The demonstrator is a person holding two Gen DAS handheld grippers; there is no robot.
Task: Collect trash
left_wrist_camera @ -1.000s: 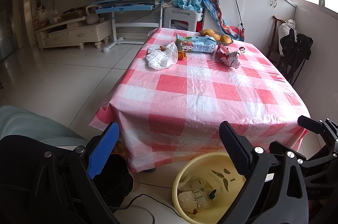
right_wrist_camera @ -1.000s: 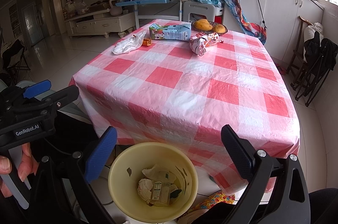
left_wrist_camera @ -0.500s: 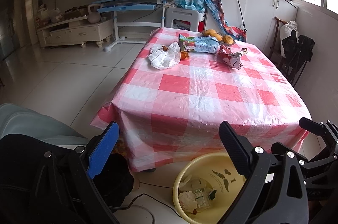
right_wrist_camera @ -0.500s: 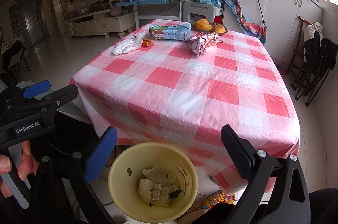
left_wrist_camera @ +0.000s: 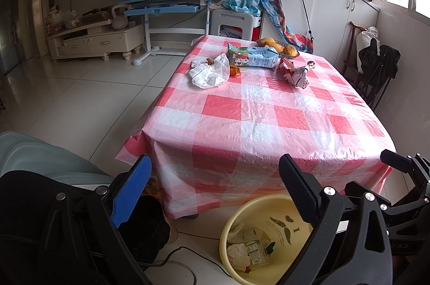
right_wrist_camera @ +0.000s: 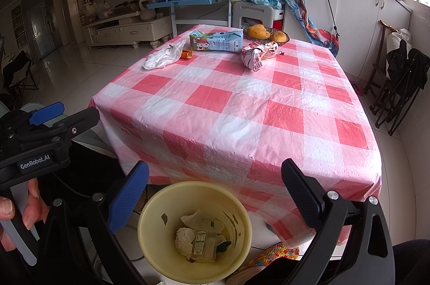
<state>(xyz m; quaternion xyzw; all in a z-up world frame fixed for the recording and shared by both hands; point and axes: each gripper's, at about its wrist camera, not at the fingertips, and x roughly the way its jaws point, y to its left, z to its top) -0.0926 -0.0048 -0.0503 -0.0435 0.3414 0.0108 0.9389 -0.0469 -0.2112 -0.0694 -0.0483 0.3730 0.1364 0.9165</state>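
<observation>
Right wrist view: spread right gripper [right_wrist_camera: 215, 185] above round yellow plastic bin [right_wrist_camera: 194, 231] holding crumpled paper.

Near half of the table [right_wrist_camera: 242, 118] lies bare for you. At the far end sit the plastic bag [right_wrist_camera: 164, 57], milk carton [right_wrist_camera: 216, 41], crumpled wrapper [right_wrist_camera: 255, 56] and fruit bowl [right_wrist_camera: 266, 34]. Bin [right_wrist_camera: 161, 207] mouth is unblocked below the near edge.

Bin [left_wrist_camera: 233, 220] rim partly hidden behind claw finger.
</observation>
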